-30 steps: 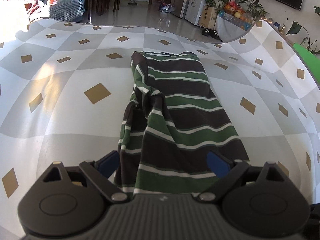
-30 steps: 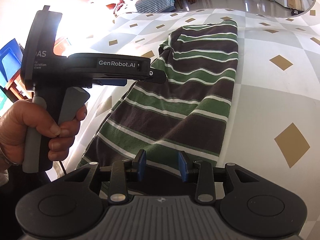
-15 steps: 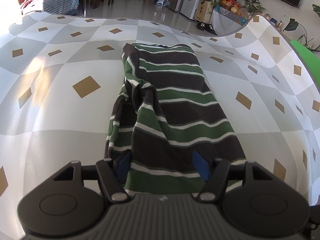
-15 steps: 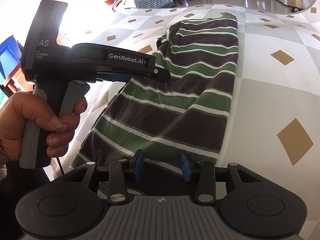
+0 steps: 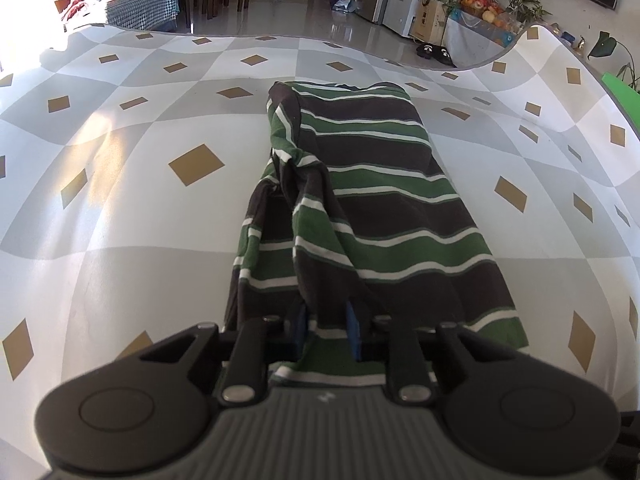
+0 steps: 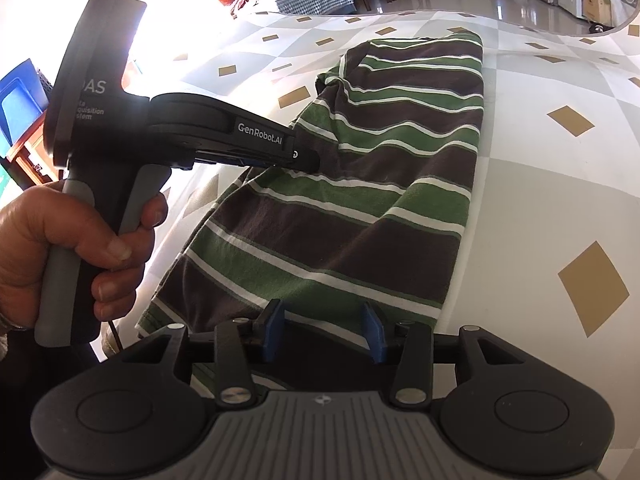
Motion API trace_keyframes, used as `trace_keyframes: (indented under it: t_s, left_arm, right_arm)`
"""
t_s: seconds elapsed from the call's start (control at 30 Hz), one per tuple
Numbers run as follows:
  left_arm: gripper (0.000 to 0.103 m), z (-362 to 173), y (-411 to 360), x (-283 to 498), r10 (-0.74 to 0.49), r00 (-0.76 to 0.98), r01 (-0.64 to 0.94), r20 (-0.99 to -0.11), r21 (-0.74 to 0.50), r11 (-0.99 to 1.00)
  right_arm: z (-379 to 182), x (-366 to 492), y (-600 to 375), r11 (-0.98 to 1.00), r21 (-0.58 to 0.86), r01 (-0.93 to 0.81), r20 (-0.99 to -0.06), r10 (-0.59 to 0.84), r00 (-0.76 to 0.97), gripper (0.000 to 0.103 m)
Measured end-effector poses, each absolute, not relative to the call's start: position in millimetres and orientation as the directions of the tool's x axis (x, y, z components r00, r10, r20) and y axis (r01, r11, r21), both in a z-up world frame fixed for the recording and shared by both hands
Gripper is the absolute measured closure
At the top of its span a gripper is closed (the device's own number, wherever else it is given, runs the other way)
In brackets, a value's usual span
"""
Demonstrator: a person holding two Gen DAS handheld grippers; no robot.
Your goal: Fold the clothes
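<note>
Striped knit shirt [image 5: 384,216], soft, dark brown/green/white bands, folded into a long strip centre frame on the diamond-checked tablecloth [image 5: 132,216]. Left gripper [image 5: 326,326] pinches a raised ridge at its near hem. Right gripper [image 6: 322,330] jaws parted over the near hem, gripping nothing.

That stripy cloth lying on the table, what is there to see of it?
The shirt is soft knit, striped green, dark brown and thin white. It lies folded lengthwise in a long strip on the checked tablecloth, its left edge bunched. The left hand-held gripper pinches its near hem; the right hand-held gripper is open over it.
</note>
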State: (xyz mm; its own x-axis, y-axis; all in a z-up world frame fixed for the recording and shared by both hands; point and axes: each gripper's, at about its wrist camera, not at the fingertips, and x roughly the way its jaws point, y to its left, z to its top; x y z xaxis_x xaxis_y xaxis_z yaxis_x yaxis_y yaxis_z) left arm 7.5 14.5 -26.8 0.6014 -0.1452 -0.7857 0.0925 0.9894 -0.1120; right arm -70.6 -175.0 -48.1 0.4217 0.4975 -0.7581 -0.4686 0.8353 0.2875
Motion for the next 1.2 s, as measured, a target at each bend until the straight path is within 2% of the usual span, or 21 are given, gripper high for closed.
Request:
trace_keyframes:
  t_s: [0.17, 0.37, 0.63, 0.83, 0.93, 1.0, 1.1, 1.2]
  left_arm:
    - [0.09, -28.5, 23.2, 5.1, -0.043, 0.597, -0.005, -0.801, -0.057, 0.998]
    - [0.09, -25.4, 24.5, 0.8, 0.029, 0.609, -0.036, -0.793, 0.009, 0.999]
    - [0.09, -21.3, 39.8, 1.9, 0.037, 0.589, -0.112, -0.808, -0.036, 0.993]
    - [0.082, -14.6, 55.6, 4.5, 0.009, 0.575, -0.164, -0.818, -0.105, 0.981]
    - [0.072, -10.7, 63.1, 7.7, -0.023, 0.563, -0.19, -0.826, -0.156, 0.969]
    - [0.062, -8.5, 65.7, 11.0, -0.037, 0.551, -0.19, -0.834, -0.169, 0.967]
    - [0.055, -4.6, 70.7, 16.0, -0.054, 0.535, -0.191, -0.843, -0.183, 0.965]
    - [0.053, 1.1, 76.7, 21.8, -0.072, 0.524, -0.182, -0.849, -0.194, 0.964]
  right_arm:
    - [-48.1, -71.4, -174.5, 0.831, 0.277, -0.482, -0.758, 0.498, 0.422, 0.059]
    - [-48.5, -70.1, -177.1, 0.831, 0.286, -0.477, -0.757, 0.501, 0.419, 0.058]
    - [-47.0, -72.2, -176.4, 0.826, 0.264, -0.498, -0.761, 0.495, 0.419, 0.058]
    - [-34.2, -72.3, -177.7, 0.833, 0.268, -0.483, -0.741, 0.499, 0.449, 0.058]
    - [-27.1, -72.1, -174.2, 0.824, 0.273, -0.496, -0.714, 0.519, 0.47, 0.058]
    - [-24.9, -70.1, -169.2, 0.814, 0.287, -0.506, -0.7, 0.538, 0.469, 0.058]
    - [-23.2, -66.4, -159.0, 0.797, 0.295, -0.526, -0.683, 0.561, 0.468, 0.058]
    - [-21.3, -60.5, -142.9, 0.788, 0.263, -0.556, -0.666, 0.565, 0.486, 0.058]
